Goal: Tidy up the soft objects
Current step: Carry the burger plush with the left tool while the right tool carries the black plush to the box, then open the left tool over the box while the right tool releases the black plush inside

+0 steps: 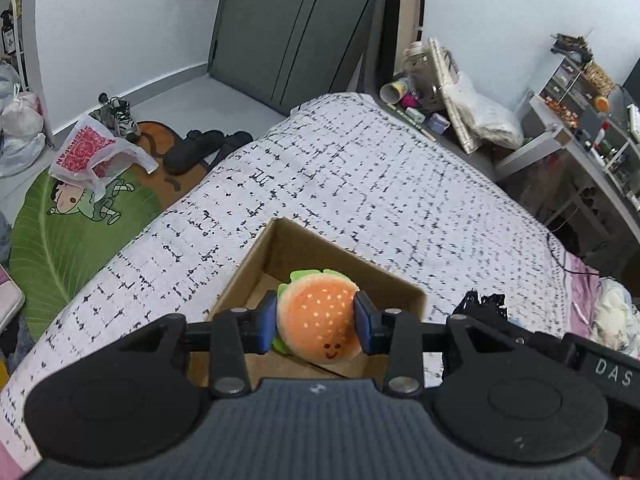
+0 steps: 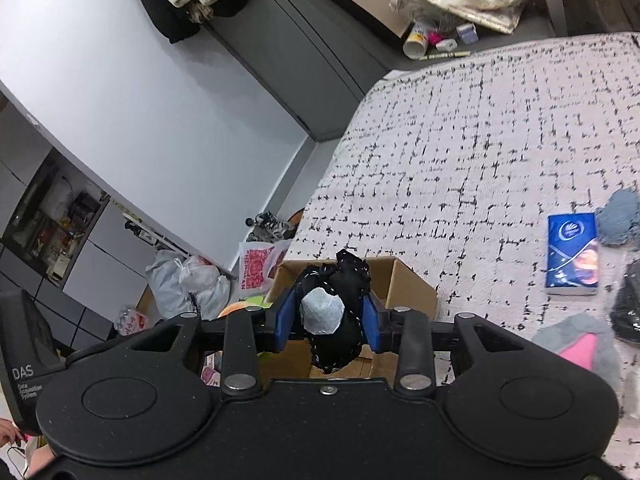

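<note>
On the bed (image 1: 360, 184), an open cardboard box (image 1: 256, 264) sits at 6 o'clock. Above it, the left claw (image 1: 317, 322) pinches a squashy, light burger plush (image 1: 318, 320) by its sides; the right claw (image 2: 329, 320) clamps a limp black plush (image 2: 344, 280) mid-body.

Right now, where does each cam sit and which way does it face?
Left wrist: on the left gripper, looking along its fingers at the burger plush they clamp over the cardboard box on the bed.
Right wrist: on the right gripper, fingers clamping a black plush over that box.
Shared: box, bed, red-print bag.
</note>
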### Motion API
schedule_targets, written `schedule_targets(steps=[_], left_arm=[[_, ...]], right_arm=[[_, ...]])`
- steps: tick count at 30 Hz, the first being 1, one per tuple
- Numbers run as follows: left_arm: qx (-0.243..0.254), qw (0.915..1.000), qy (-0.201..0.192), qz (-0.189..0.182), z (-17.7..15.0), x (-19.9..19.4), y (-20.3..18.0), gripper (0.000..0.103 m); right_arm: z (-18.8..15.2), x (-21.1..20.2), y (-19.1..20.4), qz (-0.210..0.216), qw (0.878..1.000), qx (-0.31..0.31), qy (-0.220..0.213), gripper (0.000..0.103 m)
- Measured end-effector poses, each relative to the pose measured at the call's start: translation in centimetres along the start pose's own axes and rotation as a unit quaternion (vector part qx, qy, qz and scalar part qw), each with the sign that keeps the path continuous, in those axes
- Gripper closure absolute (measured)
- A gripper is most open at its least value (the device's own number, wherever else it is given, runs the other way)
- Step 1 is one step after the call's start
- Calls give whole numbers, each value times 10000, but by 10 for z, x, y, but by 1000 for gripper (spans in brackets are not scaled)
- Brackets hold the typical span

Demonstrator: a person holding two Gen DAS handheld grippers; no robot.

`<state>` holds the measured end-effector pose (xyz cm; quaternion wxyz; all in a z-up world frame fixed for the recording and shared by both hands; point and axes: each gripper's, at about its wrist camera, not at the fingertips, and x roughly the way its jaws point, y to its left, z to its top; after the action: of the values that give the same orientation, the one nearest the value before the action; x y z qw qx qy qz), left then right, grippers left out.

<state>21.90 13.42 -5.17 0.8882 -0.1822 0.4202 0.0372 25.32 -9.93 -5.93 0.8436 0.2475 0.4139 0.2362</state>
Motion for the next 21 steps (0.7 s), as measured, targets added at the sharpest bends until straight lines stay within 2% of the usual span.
schedule_targets(steps=[9, 12, 16, 21], left_arm=[[0, 9995, 310, -64, 13, 46, 10, 63], [15, 9993, 386, 23, 15, 55, 13, 60], [-71, 9993, 364, -33, 20, 59, 19, 56], [-182, 9991, 356, -121, 23, 52, 24, 51]], right_arm=[[-1, 40, -6, -60, 9996, -13, 283, 67], [0, 51, -7, -93, 9993, 12, 362, 67], [-2, 61, -8, -63, 9991, 24, 416, 67], [-1, 69, -5, -109, 9992, 7, 387, 62]])
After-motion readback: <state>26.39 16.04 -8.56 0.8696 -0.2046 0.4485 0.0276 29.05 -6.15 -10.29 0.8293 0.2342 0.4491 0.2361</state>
